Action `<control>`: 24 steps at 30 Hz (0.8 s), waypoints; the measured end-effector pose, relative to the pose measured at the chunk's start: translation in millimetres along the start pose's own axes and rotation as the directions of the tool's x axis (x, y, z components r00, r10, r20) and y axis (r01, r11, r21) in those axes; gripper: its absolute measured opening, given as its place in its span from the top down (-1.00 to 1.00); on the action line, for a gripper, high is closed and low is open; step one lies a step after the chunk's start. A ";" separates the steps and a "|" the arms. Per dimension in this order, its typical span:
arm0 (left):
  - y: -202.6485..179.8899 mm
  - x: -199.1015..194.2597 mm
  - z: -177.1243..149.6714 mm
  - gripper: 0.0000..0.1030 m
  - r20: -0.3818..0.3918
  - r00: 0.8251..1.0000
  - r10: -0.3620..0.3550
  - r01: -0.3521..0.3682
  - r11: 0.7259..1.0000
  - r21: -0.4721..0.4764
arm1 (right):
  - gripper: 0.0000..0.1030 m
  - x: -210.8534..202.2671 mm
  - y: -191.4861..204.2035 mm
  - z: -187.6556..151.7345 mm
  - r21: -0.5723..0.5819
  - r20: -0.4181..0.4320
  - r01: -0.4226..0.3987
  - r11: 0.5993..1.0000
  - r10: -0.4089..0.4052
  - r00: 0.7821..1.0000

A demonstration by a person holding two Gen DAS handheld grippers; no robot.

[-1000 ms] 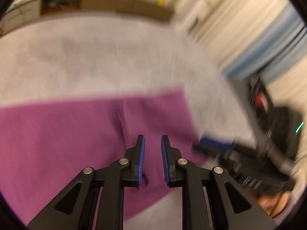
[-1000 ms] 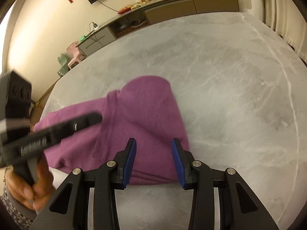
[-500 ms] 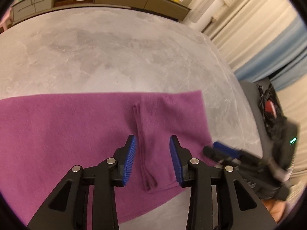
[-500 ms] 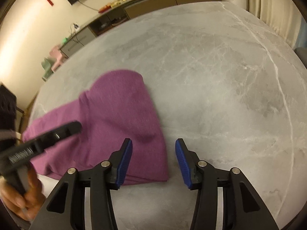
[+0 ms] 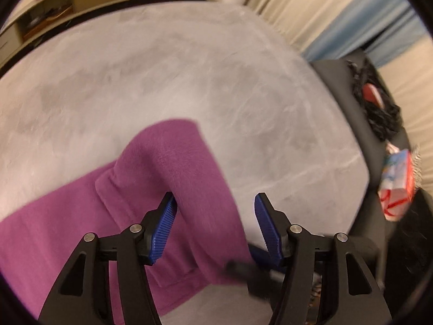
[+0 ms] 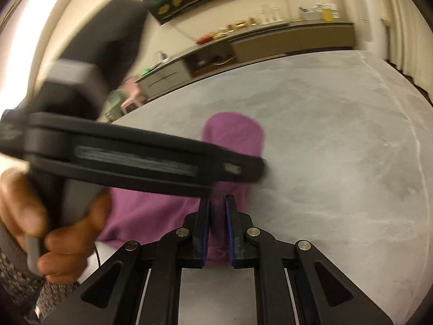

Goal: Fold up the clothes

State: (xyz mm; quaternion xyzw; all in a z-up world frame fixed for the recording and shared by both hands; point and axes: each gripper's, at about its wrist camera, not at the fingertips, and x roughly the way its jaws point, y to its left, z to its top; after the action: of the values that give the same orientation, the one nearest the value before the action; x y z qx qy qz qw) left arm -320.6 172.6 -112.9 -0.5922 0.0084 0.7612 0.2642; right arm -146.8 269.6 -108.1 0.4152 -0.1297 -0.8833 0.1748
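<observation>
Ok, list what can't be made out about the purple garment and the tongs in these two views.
- Purple garment, left wrist view: its type and left extent, cut off by the lens edge.
- Right tongs, right wrist view: shut on the fabric; the pinched edge is hidden between them.
- Left tongs: open above the cloth; contact unclear through motion blur.
- Garment's left part, right wrist view: hidden behind the blurred left tool.
</observation>
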 end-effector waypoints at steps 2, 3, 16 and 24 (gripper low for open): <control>9.5 5.5 -8.4 0.62 0.009 1.000 0.012 -0.012 1.000 -0.023 | 0.76 6.0 8.9 -0.3 -0.020 -0.006 -0.013 1.000 0.013 1.000; 13.6 2.5 -13.0 0.64 0.038 0.999 0.003 -0.002 1.000 -0.025 | 0.76 6.2 9.5 -0.9 -0.022 -0.009 -0.024 0.999 0.024 1.000; 173.2 -66.3 -115.9 0.66 0.233 0.971 -0.058 0.138 0.927 -0.348 | 0.38 35.9 51.5 -1.1 -0.081 -0.083 -0.226 0.971 0.219 0.972; 184.8 -56.9 -124.1 -0.10 0.250 0.968 0.026 0.070 0.928 -0.366 | 0.39 96.3 91.5 -28.7 -0.269 -0.213 -0.102 0.958 0.044 0.976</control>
State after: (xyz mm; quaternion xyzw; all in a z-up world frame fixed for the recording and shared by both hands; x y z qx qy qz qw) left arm -276.4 -49.1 -153.9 -0.5305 -0.1760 0.8146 0.1547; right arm -163.2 144.3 -158.0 0.4699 -0.0008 -0.8383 0.2766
